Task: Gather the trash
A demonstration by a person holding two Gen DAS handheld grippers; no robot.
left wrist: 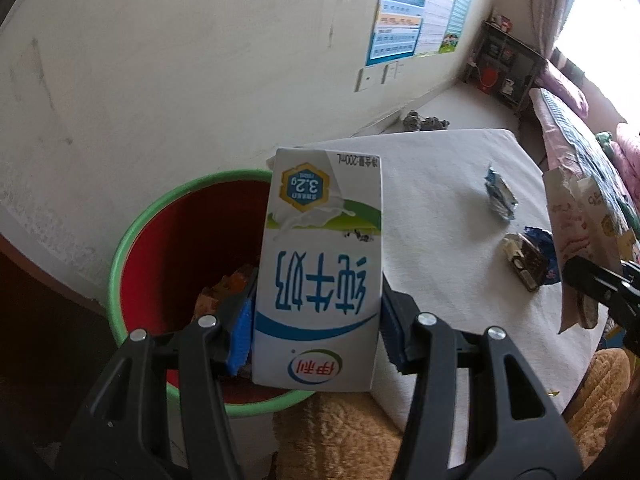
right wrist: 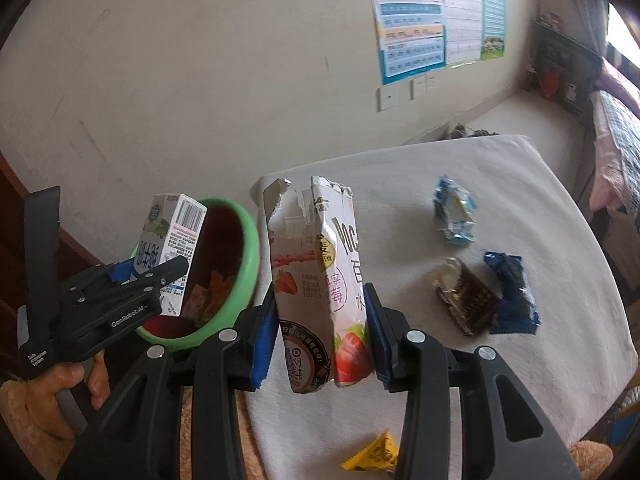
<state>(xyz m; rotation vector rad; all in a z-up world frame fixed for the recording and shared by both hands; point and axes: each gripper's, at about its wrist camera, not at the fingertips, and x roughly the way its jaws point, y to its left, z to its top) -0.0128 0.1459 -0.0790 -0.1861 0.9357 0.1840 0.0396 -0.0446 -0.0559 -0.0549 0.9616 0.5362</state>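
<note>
Trash, several pieces, partly in hand and partly still on the worktop (right wrist: 500, 184). Item one: milk carton (left wrist: 320, 272), held upside down with its long axis upright, clamped at its lower half by the left gripper (left wrist: 318, 332); in the left wrist view it hangs just beside and partly over the rim of the green-rimmed red bin (left wrist: 132, 240), which lies to the gripper's left and below. Item two: torn strawberry snack box (right wrist: 320, 280), long axis also upright, torn end up, pinched between the blue pads (right wrist: 264, 340) of the right gripper (right wrist: 322, 340) above the worktop. The bin stands to the left of this box, beyond the worktop edge, with the left gripper between them. Judged nearer to the bin: the left gripper, so the carton looks placed to drop first, needing only a short shift leftward over the opening. Remaining on the worktop, well apart from both grippers: a crumpled blue-white wrapper (right wrist: 454, 216), a brown foil wrapper (right wrist: 466, 296) touching a dark blue packet (right wrist: 512, 292), and a yellow wrapper (right wrist: 374, 458) at the near edge. Bin already holds some orange scraps.
</note>
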